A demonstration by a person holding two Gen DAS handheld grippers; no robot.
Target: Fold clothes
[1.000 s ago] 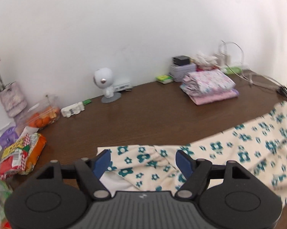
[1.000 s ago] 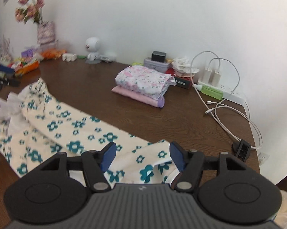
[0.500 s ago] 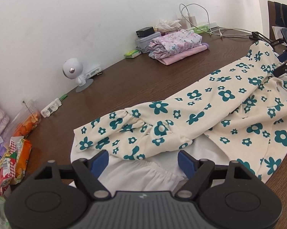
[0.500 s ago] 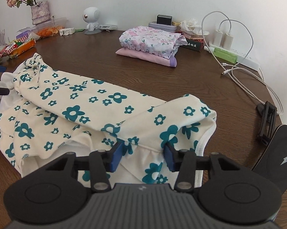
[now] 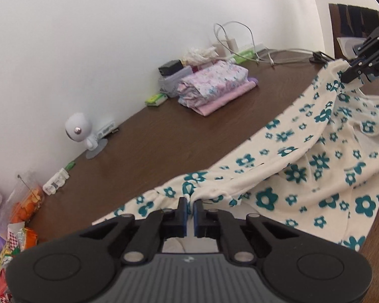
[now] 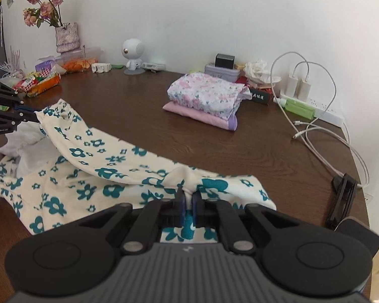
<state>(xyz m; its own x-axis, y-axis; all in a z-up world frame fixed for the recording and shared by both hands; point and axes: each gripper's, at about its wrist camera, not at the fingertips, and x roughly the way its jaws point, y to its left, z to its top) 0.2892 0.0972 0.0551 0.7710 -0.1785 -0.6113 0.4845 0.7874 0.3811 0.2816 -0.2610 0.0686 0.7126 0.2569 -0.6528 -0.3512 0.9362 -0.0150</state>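
Observation:
A cream garment with teal flowers (image 5: 303, 166) lies across the brown table (image 5: 164, 136); it also shows in the right wrist view (image 6: 93, 171). My left gripper (image 5: 189, 205) is shut on its far edge at one end and lifts it a little. My right gripper (image 6: 187, 198) is shut on the same edge at the other end. Each gripper shows in the other's view: the right one (image 5: 351, 75) at the upper right, the left one (image 6: 33, 116) at the left. The edge hangs taut between them above the rest of the cloth.
A folded stack of pink floral clothes (image 6: 204, 98) sits toward the back. A white toy robot (image 6: 132, 55), vase of flowers (image 6: 63, 35), snack packets (image 6: 40, 80), boxes (image 6: 222, 68), power strip with cables (image 6: 313, 101) and a black stand (image 6: 343, 197) line the edges.
Both grippers have closed on the garment's edge and raised it. The cloth edge is now stretched between them instead of lying flat.

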